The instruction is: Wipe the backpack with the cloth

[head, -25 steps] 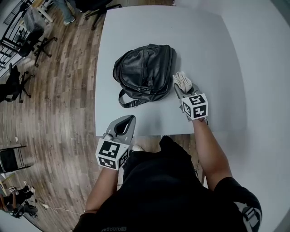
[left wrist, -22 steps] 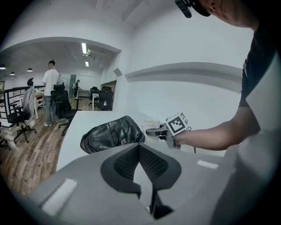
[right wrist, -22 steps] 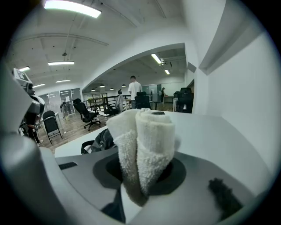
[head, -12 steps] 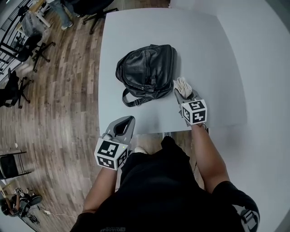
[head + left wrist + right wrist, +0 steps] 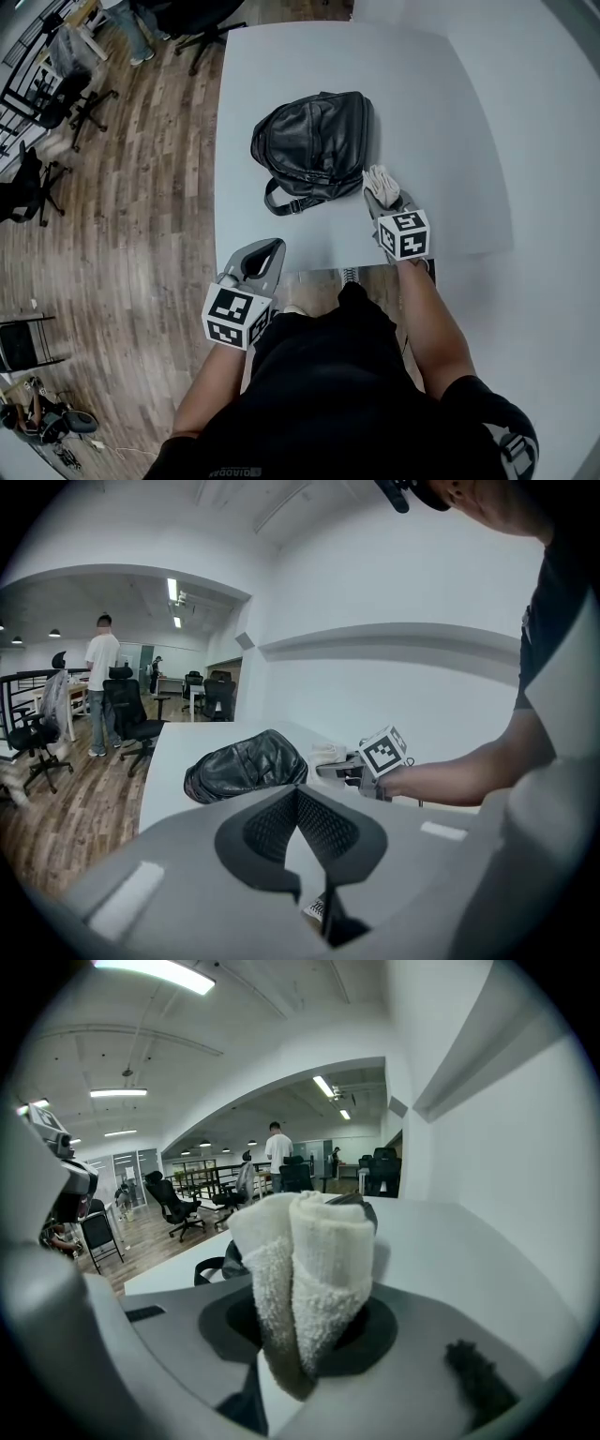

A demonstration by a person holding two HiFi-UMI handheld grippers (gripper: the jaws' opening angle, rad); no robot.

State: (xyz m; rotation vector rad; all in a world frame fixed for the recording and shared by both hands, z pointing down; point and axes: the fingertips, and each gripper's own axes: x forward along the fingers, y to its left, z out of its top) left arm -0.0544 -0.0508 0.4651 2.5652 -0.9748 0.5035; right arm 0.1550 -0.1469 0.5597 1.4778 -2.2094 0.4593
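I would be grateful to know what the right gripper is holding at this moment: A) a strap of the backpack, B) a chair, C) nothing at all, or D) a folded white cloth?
D: the right gripper has its jaws shut on the folded white cloth, which sits beside the black backpack.
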